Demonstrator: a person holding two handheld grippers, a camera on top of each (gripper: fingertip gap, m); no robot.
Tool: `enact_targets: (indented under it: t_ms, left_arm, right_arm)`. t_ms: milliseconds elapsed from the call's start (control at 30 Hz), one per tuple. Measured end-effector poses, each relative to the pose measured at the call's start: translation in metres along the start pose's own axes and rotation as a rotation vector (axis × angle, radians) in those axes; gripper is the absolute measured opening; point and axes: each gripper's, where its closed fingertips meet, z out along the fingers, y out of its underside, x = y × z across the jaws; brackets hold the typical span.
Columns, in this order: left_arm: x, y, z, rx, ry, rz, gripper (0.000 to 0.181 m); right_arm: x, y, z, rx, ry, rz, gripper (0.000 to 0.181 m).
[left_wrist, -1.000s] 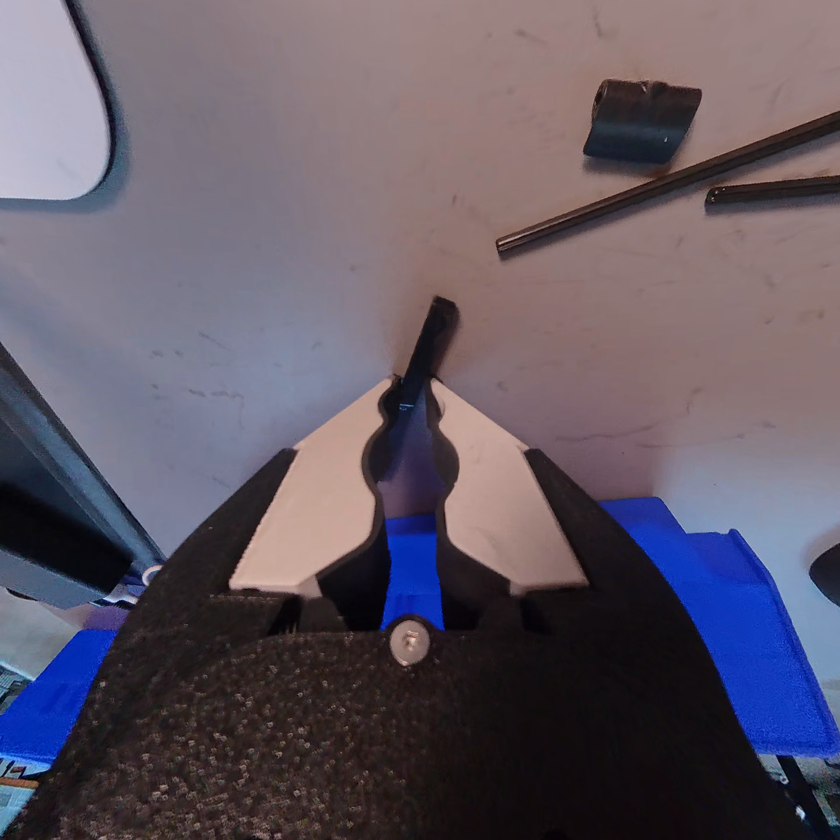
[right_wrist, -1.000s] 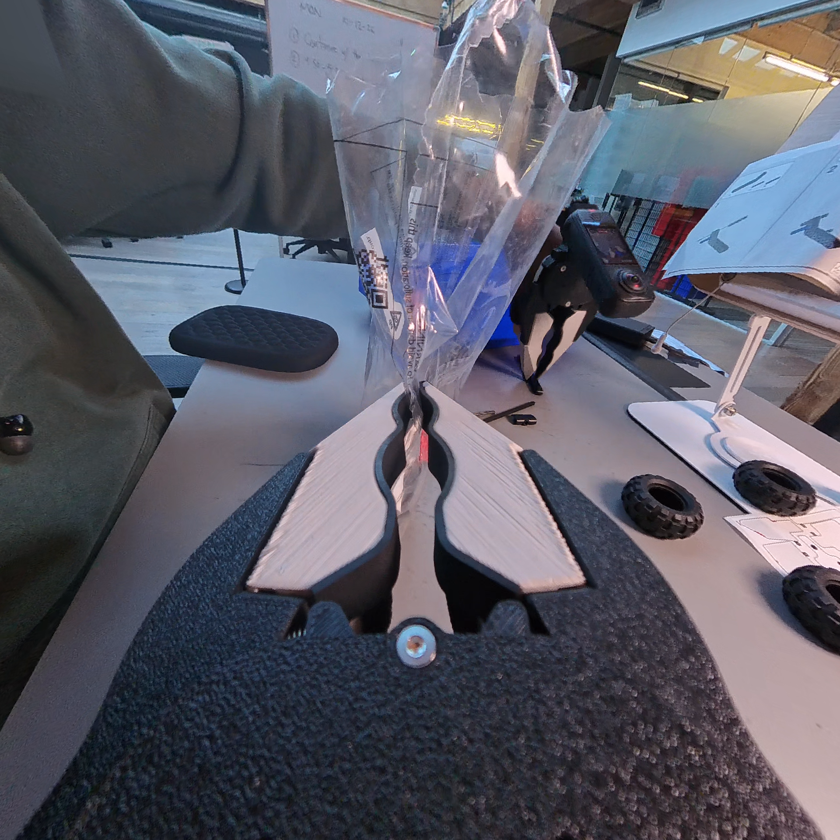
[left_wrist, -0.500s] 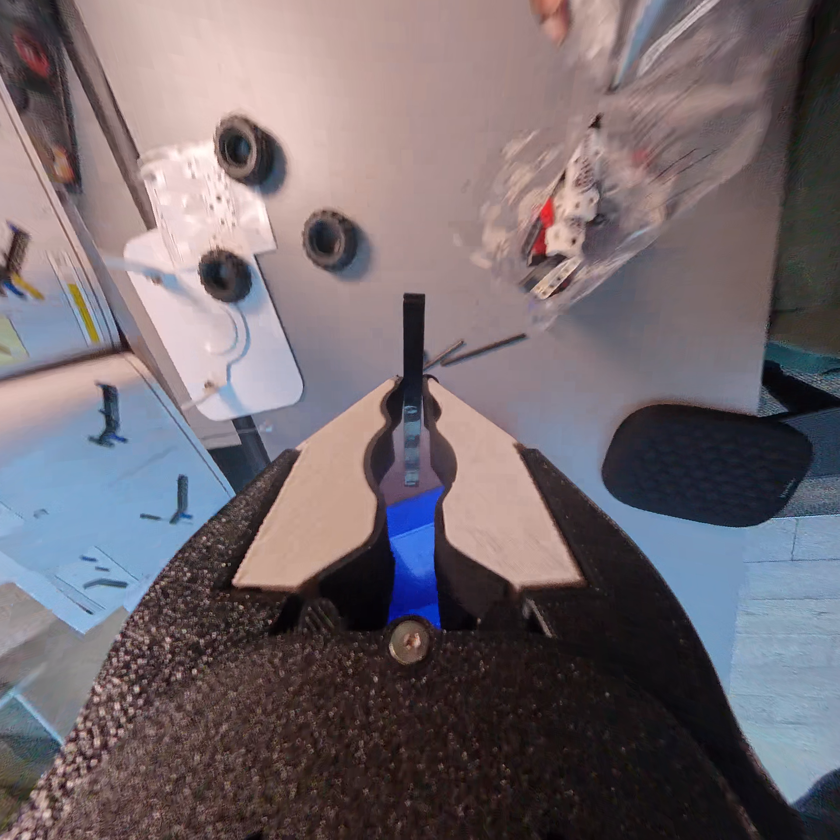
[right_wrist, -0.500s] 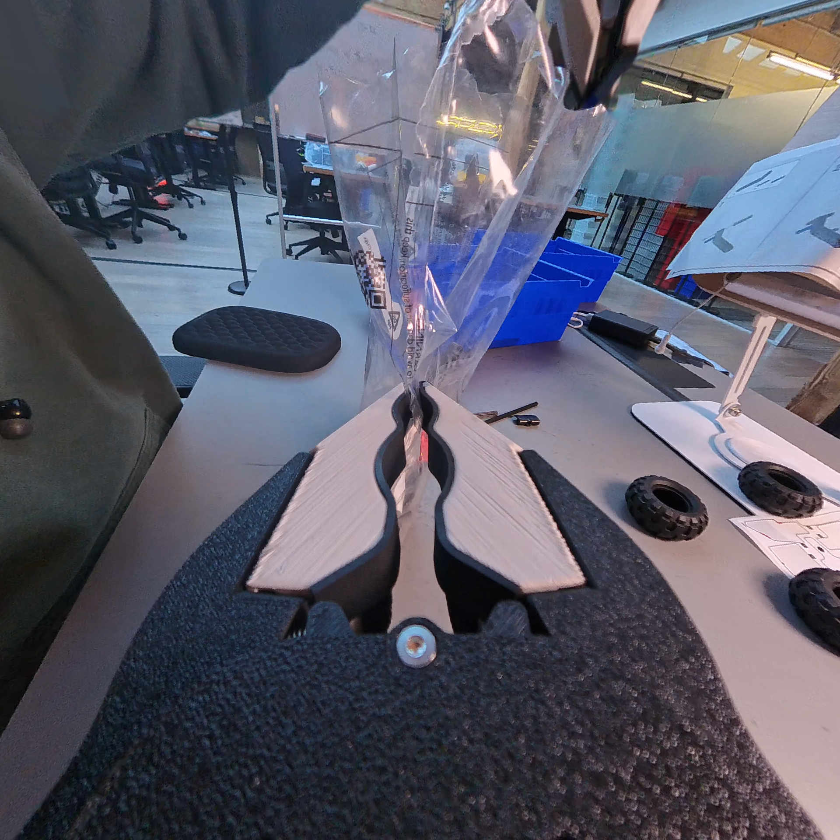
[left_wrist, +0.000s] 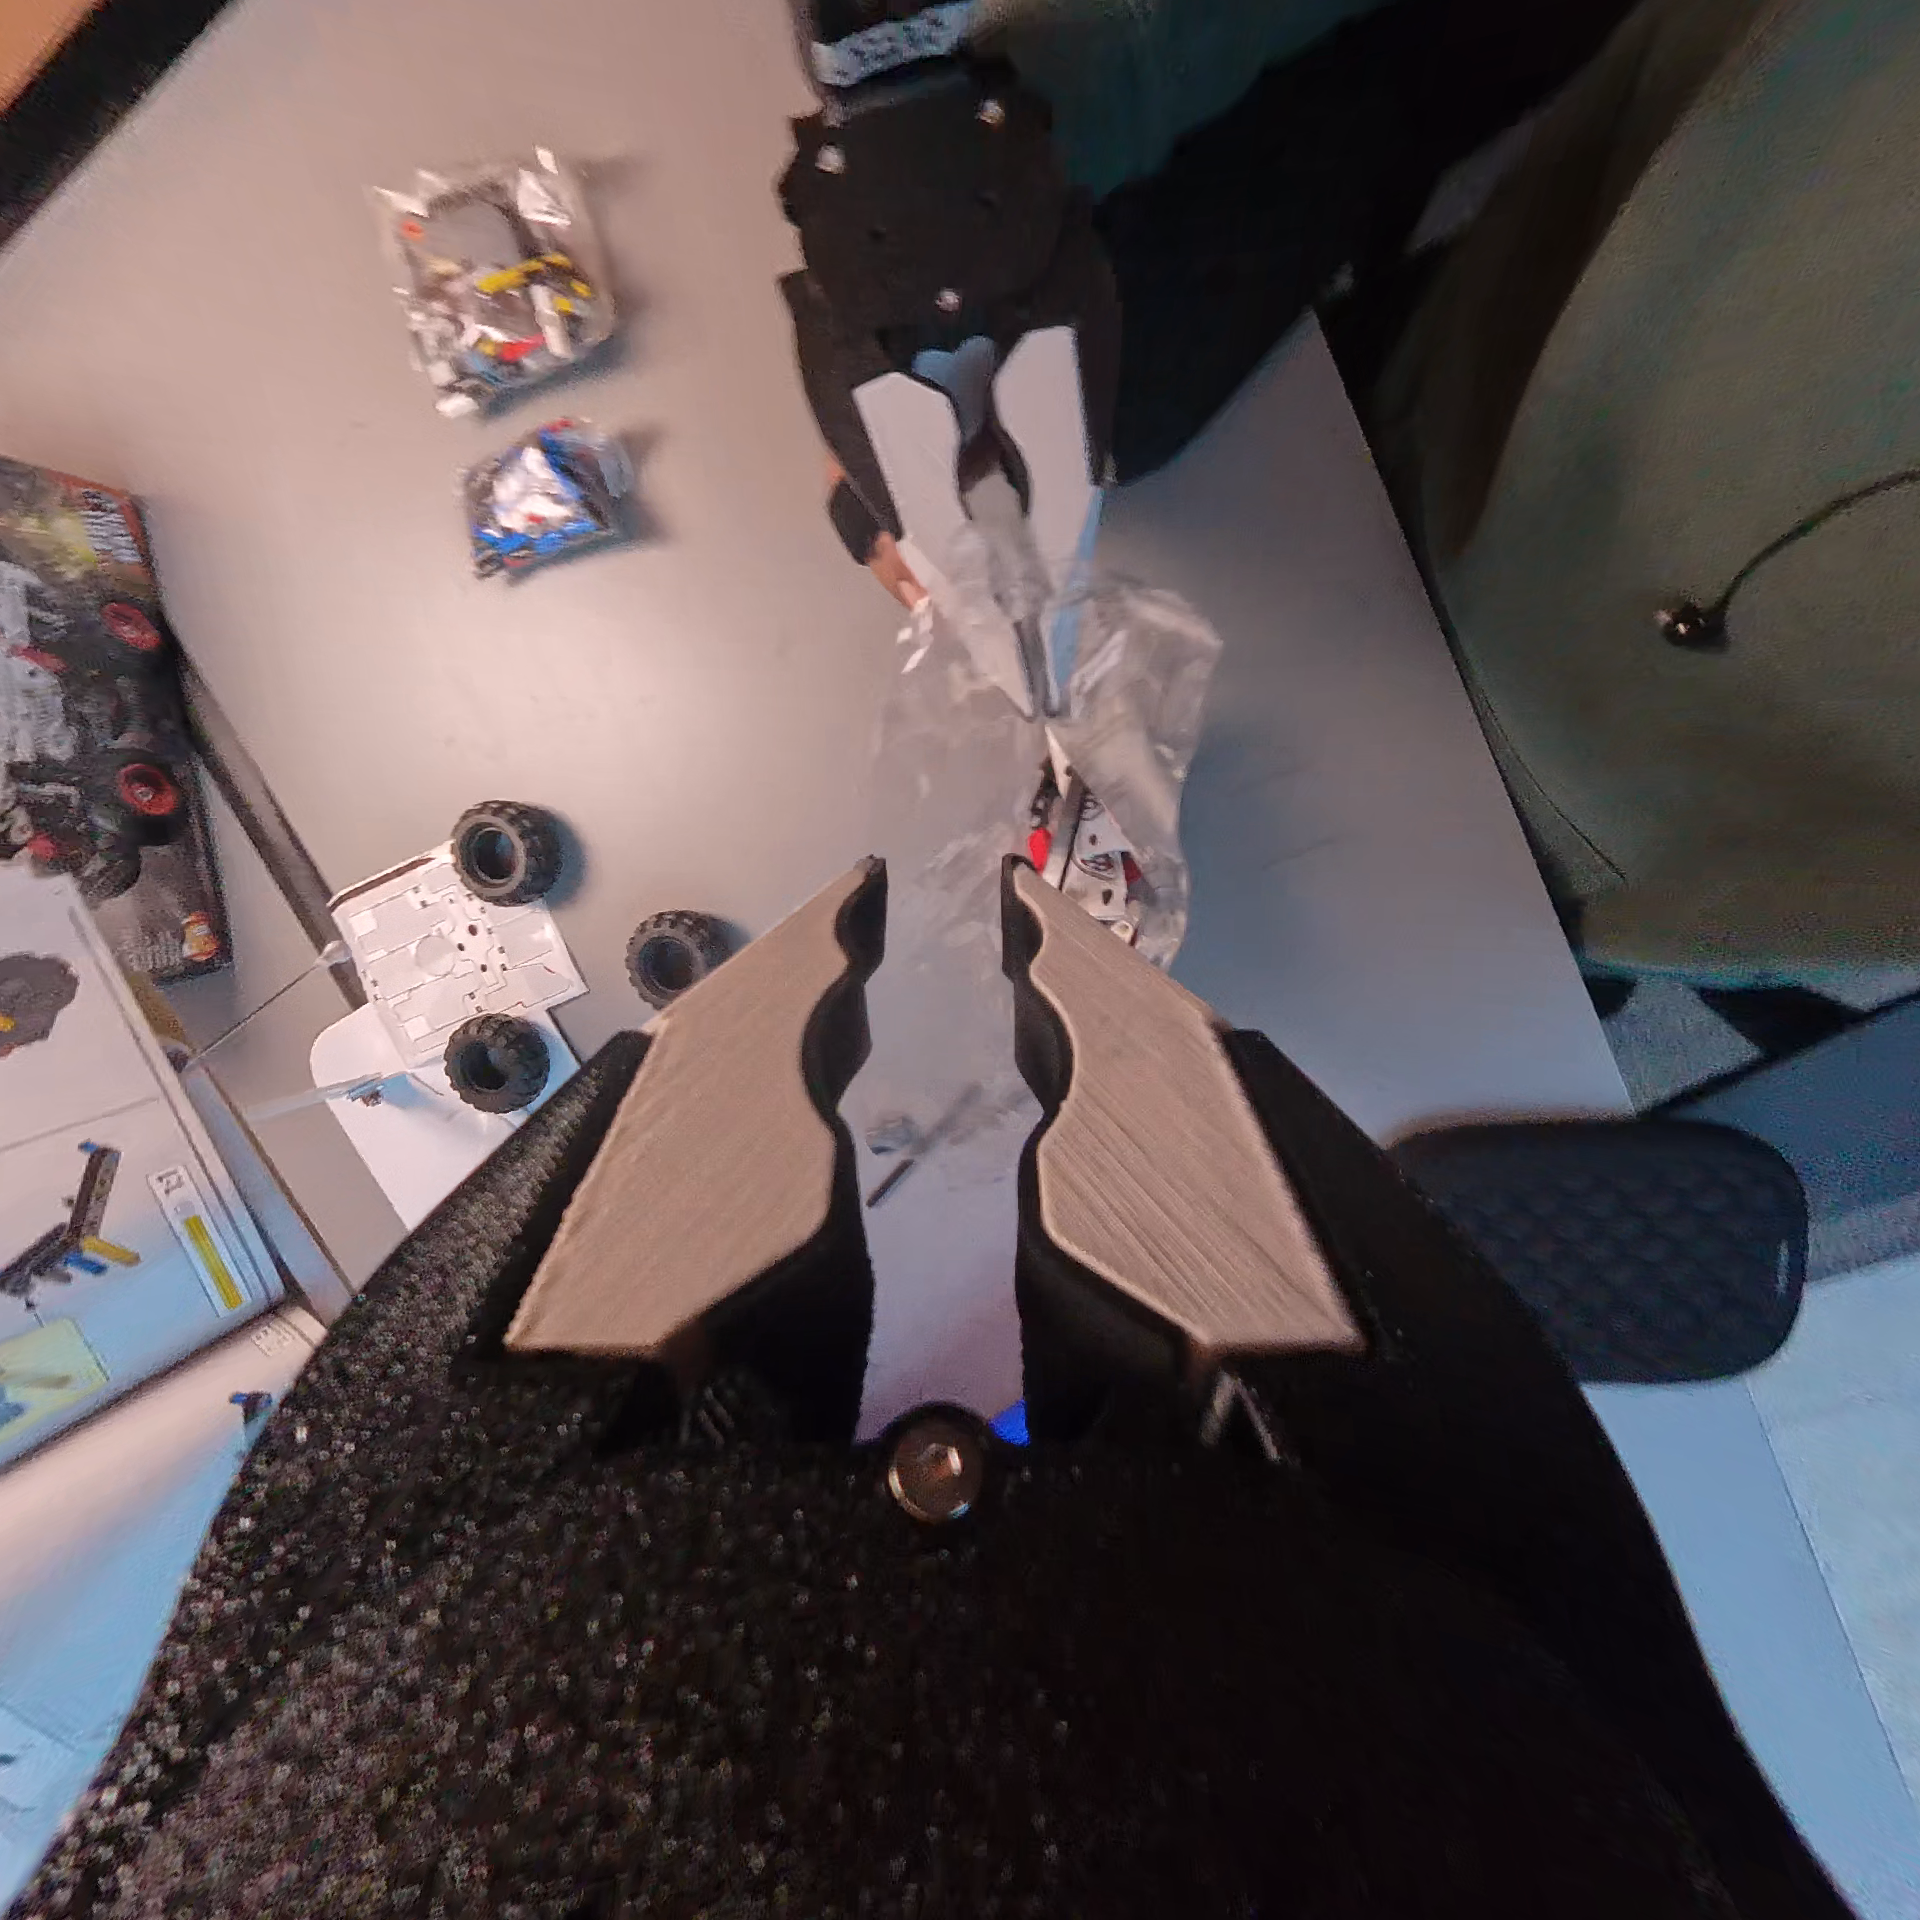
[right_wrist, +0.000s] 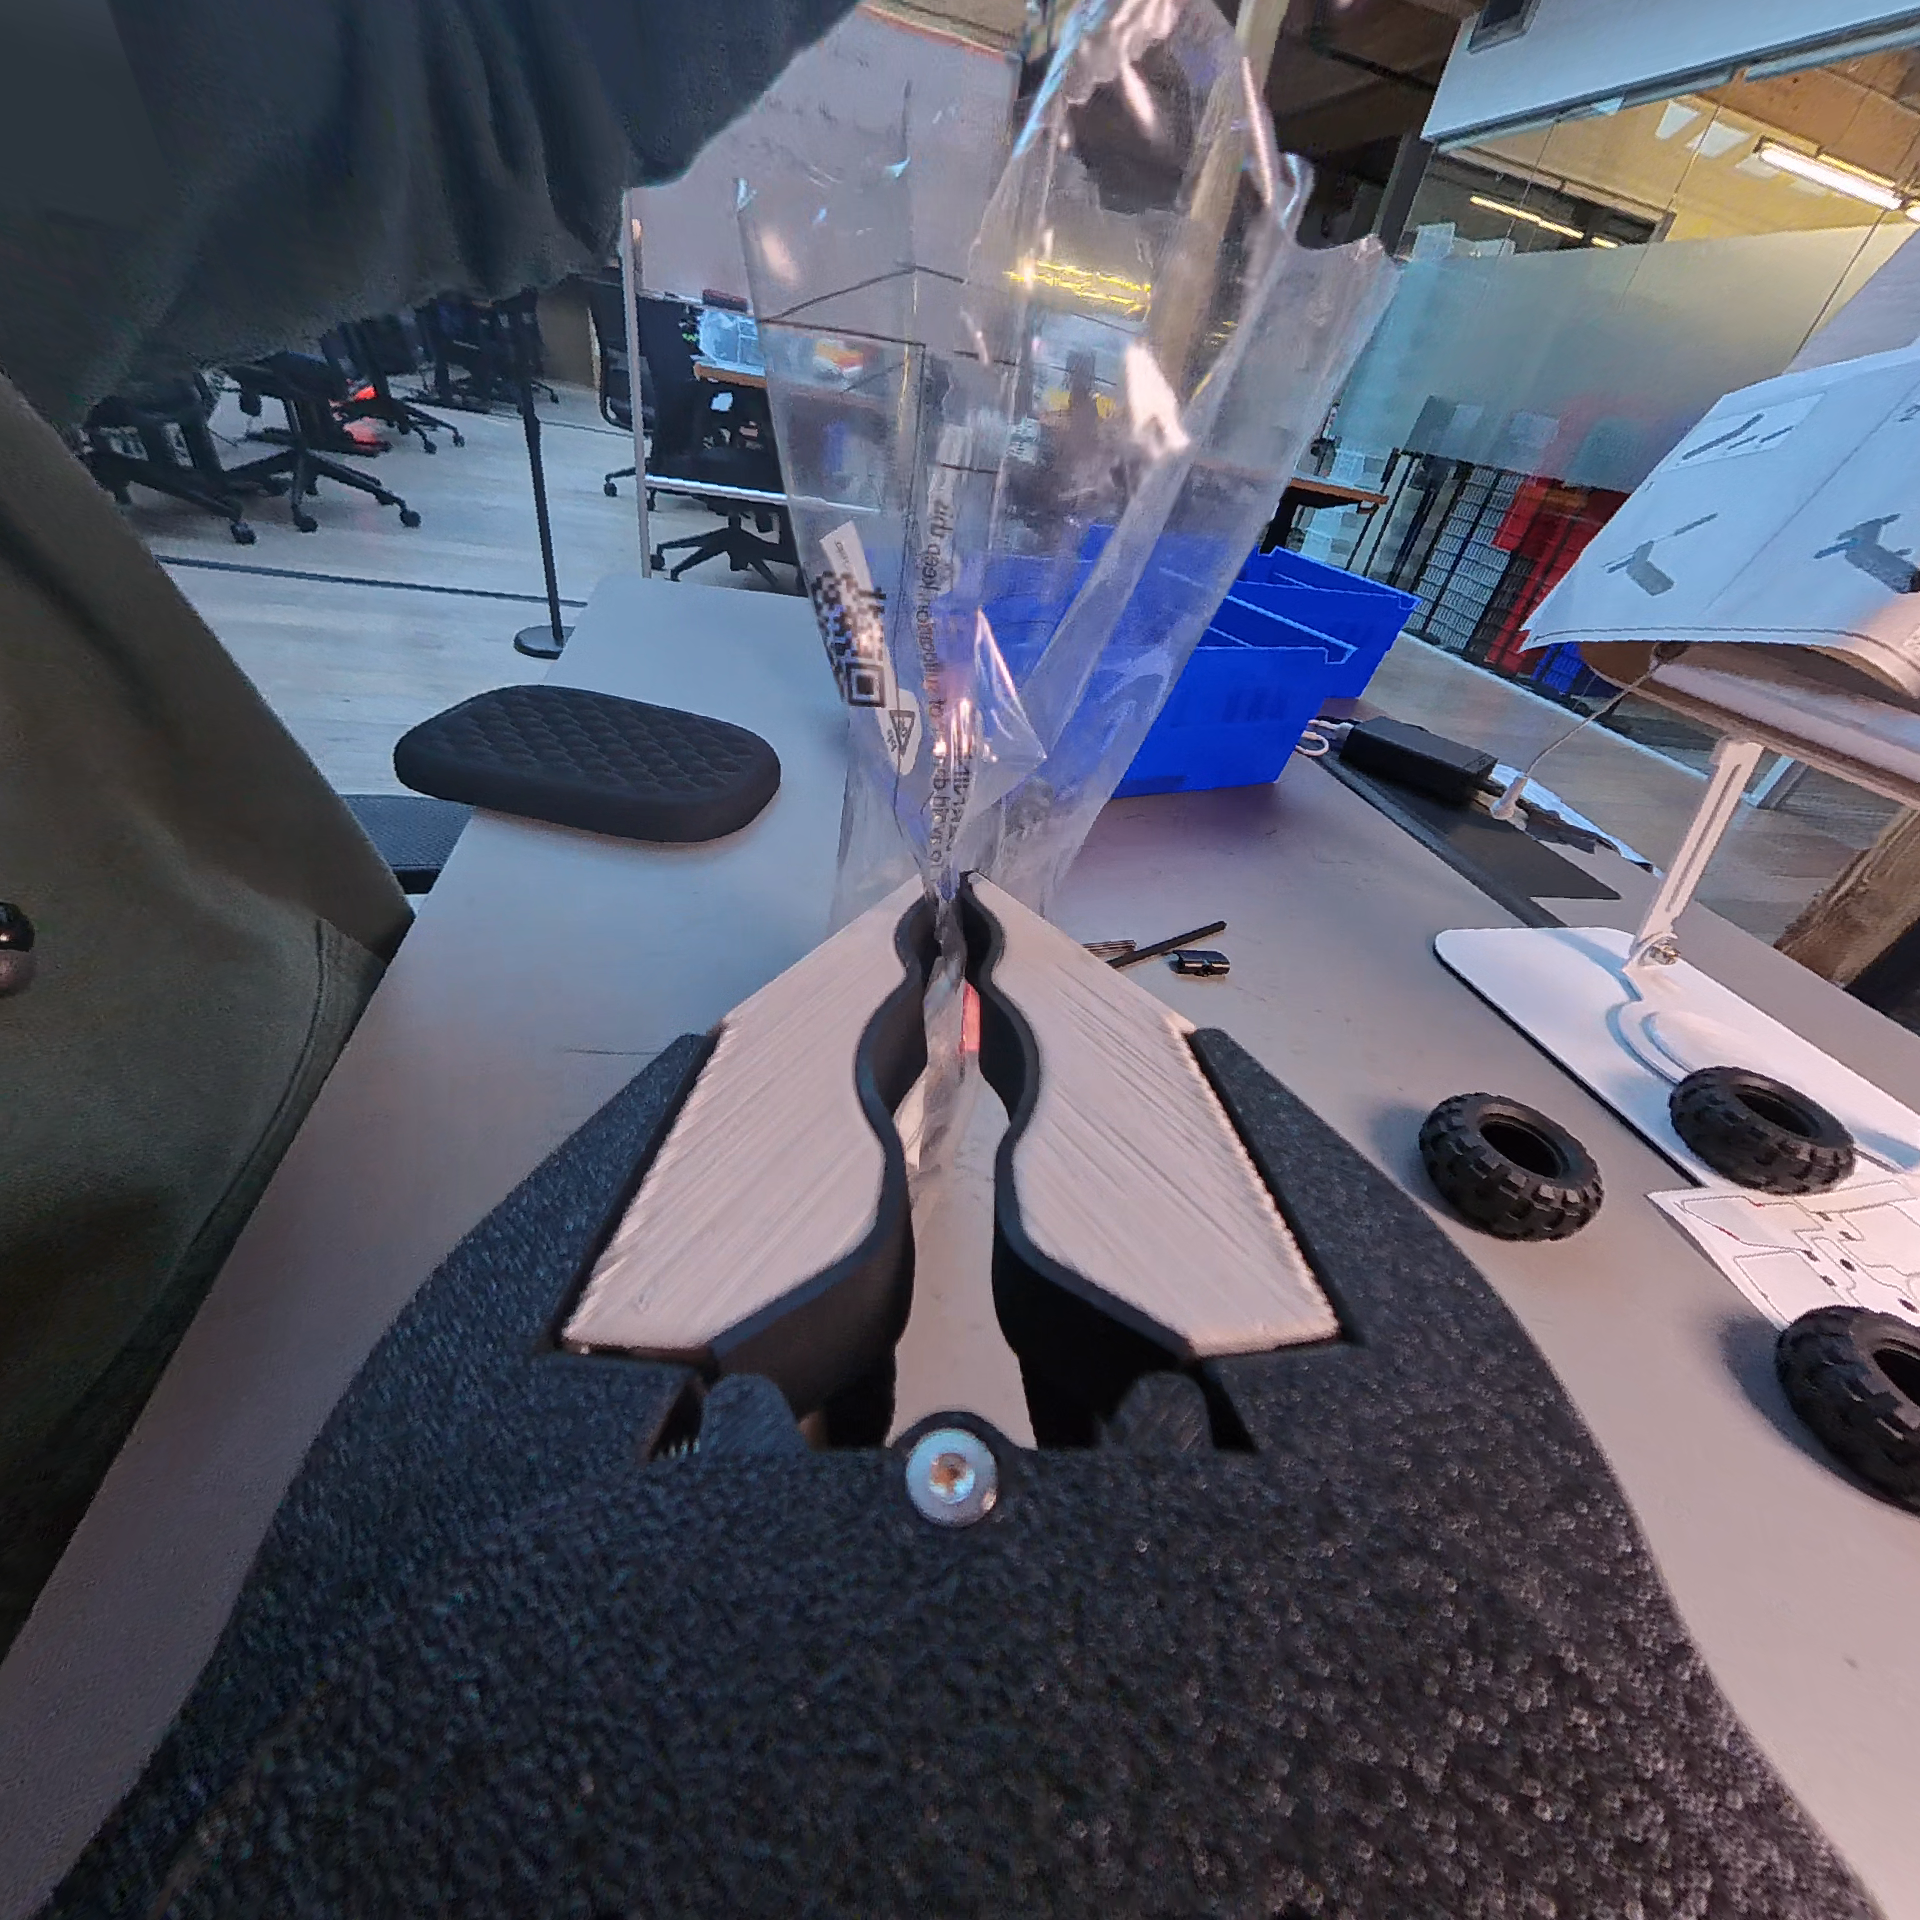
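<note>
Fingers (right_wrist: 1132, 1143) of the right gripper (right_wrist: 958, 894) were pinched tight on the neck of a clear plastic bag (right_wrist: 1039, 436), mouth held upward above the tabletop (right_wrist: 582, 997); left gripper (left_wrist: 943, 883) stood parted, empty, poised over that mouth.

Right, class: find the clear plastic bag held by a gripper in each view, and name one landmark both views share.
Left wrist view: clear plastic bag hangs upper centre, below the right gripper, holding small parts.
Right wrist view: bag rises from the gripper, top centre.
Shared landmark: the black tyre on the table.
</note>
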Motion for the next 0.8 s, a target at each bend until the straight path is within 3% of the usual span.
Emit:
enact_targets:
  t_ms: [67,167,267,333,500,667,800]
  left_arm:
    - [-0.023,0.023,-0.009,0.131,-0.089,-0.104,0.021]
    - [-0.051,0.085,-0.003,0.235,-0.17,-0.297,0.022]
    - [-0.05,0.158,0.042,0.12,-0.151,-0.41,0.026]
    - [-0.037,0.186,0.079,0.043,-0.083,-0.42,0.026]
    - [-0.018,0.225,0.146,-0.2,0.004,-0.284,0.038]
    - [-0.023,0.256,0.163,-0.401,0.039,-0.127,0.046]
    - [-0.032,0.259,0.171,-0.432,0.044,-0.022,0.036]
  right_arm:
    - [-0.001,0.0,-0.001,0.0,-0.001,-0.005,0.0]
    - [-0.001,0.0,-0.002,0.005,-0.009,0.004,0.0]
    - [-0.003,0.0,-0.003,0.009,-0.035,0.01,0.0]
    - [-0.007,-0.001,-0.006,0.013,-0.065,0.003,0.0]
    - [-0.011,-0.002,-0.019,0.016,-0.116,0.016,0.0]
    - [-0.005,0.0,-0.024,0.026,-0.103,0.053,0.0]
    - [-0.002,0.002,-0.024,0.032,-0.103,0.078,0.0]
